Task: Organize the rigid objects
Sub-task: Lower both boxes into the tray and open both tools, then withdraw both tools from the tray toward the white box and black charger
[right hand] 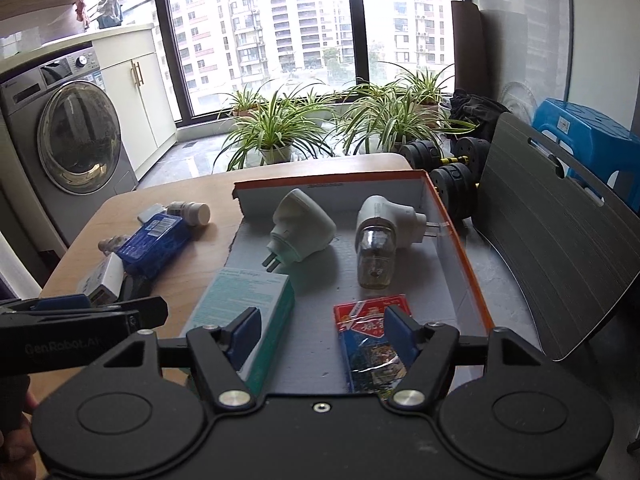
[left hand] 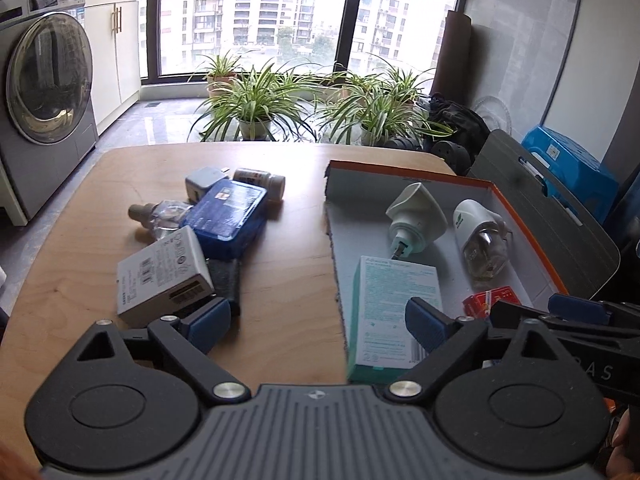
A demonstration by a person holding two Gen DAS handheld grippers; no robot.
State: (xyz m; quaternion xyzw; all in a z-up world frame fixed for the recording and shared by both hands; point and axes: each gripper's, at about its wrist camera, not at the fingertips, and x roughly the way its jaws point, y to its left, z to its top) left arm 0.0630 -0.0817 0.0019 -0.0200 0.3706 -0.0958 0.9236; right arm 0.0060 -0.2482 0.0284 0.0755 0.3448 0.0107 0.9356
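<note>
Faintly, "GenRobot.AI" marks the left gripper (right hand: 96, 312); both it and the right gripper (right hand: 322, 334) gape empty.

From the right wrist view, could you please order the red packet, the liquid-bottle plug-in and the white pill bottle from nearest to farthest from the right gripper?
1. Red packet: in the tray, partly between the open fingers of the right gripper.
2. Liquid-bottle plug-in: farther back in the tray, right side.
3. White pill bottle: on the table, far left.
</note>
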